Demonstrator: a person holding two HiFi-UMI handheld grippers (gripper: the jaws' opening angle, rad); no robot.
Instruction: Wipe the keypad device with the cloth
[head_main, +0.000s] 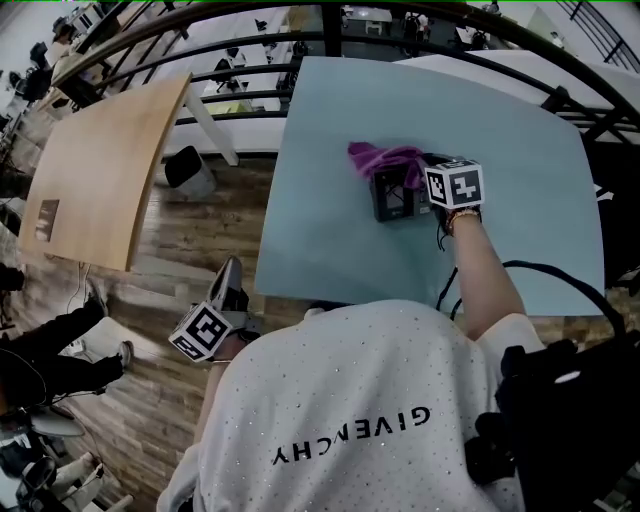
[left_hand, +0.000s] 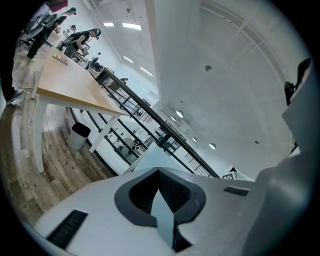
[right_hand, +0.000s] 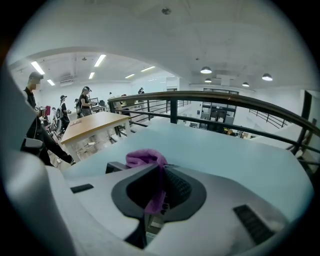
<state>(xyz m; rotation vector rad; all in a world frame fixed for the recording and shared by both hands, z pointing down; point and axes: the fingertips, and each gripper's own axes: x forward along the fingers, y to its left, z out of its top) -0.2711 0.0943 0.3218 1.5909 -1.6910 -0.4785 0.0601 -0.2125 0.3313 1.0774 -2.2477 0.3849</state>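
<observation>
As the right gripper (head_main: 400, 183) pinches the purple cloth (head_main: 385, 157) onto the keypad device (head_main: 388, 206) mid-desk (head_main: 320, 225) — evidently to wipe it — the left gripper (head_main: 231, 272) hangs aside, jaws pressed together, empty.

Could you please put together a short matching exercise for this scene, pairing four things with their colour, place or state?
Things:
1. cloth
2. keypad device
3. left claw
4. wooden table

Descriptions:
A. shut and empty, off both tables
B. dark, on the pale blue table, partly under the cloth
C. light brown, standing left of the pale blue table
D. purple, pinched in the right claw

Pairs: 1-D, 2-B, 3-A, 4-C
</observation>
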